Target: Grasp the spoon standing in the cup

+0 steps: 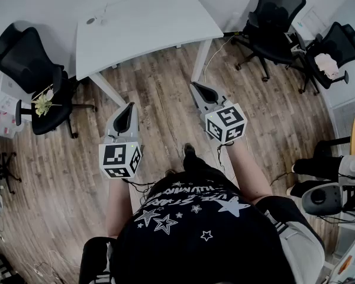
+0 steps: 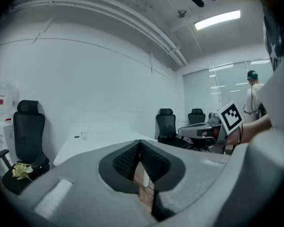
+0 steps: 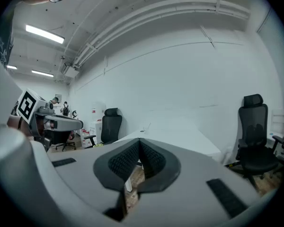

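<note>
Left tool (image 2: 139, 146), right tool (image 3: 140, 145) closed; cup (image 2: 84, 133) tiny, faint.

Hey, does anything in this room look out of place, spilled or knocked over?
One thing: a yellowish bunch, perhaps flowers, lies on the seat of the black chair left of the white table, an odd place for it. Nothing looks spilled or tipped over.

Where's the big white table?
The white table stands at the top of the head view, across the wood floor from the person, between a black chair on its left and another on its right.
</note>
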The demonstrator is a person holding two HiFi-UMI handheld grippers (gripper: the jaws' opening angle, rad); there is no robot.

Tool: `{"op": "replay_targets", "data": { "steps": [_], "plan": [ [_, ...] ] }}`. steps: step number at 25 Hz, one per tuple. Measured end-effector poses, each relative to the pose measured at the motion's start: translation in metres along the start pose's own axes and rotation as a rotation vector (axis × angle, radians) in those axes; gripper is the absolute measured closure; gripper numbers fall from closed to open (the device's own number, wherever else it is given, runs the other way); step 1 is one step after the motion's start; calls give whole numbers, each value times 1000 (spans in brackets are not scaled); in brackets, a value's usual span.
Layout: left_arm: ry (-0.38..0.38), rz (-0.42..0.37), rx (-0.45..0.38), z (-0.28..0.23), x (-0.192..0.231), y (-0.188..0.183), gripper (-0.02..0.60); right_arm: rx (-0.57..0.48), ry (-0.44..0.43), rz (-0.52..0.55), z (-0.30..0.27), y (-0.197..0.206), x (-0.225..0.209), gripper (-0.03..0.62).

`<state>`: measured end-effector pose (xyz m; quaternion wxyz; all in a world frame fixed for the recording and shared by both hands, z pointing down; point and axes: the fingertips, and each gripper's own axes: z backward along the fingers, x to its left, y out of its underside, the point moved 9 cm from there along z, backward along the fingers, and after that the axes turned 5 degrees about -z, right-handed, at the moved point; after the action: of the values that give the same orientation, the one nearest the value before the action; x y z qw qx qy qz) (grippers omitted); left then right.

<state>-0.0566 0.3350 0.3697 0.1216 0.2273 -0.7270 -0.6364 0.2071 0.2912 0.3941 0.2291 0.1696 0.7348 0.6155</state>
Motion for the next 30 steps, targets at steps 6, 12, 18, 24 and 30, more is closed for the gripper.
{"op": "replay_targets", "data": {
  "steps": [6,12,18,24,30],
  "plan": [
    [7,10,-4,-2,-2,-1,574,-4,1,0,-1,-2,-2,586],
    [-2,54,3,2,-3,7,574,11,-8,4,1,-1,0,586],
    [-4,99,35,15,9,22,574,27,20,-8,-4,9,11,586],
    [-15,121,74,28,24,39,574,44,55,-47,-10,25,23,585],
    [-44,161,86,23,37,49,574,69,33,-26,-28,34,23,586]
  ]
}}
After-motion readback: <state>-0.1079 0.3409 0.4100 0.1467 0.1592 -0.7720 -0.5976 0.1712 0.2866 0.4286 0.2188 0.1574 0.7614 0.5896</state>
